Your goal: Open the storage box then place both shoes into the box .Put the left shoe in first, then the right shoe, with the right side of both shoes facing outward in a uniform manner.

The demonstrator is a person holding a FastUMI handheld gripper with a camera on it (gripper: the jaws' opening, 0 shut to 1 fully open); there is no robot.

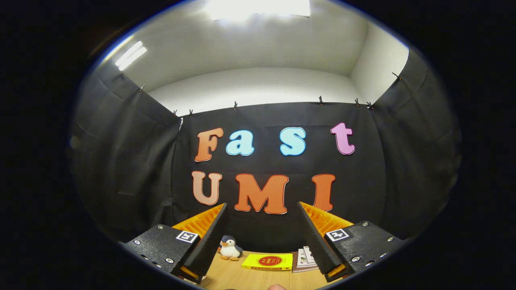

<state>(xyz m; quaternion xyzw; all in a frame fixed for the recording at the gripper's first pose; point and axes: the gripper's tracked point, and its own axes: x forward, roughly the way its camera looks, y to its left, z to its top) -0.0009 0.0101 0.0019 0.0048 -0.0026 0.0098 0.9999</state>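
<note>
Lower middle of frame: gripper (262,225) jaws wide apart, empty | beyond them, left to right: toy penguin (229,248), yellow box (268,262), booklets (306,257) on wooden table (234,278) | storage box and shoes unlocated | step: pre-opening; next: tilt down, find box.

walls: black cloth (133,161) is hanging clipped along left, far and right sides, white wall (258,86) rising above it | light: bright ceiling panel (258,8) is glaring overhead, a second strip (131,54) is glowing at upper left | furniture: wooden tabletop (238,278) is lying near, running to the far cloth
</note>
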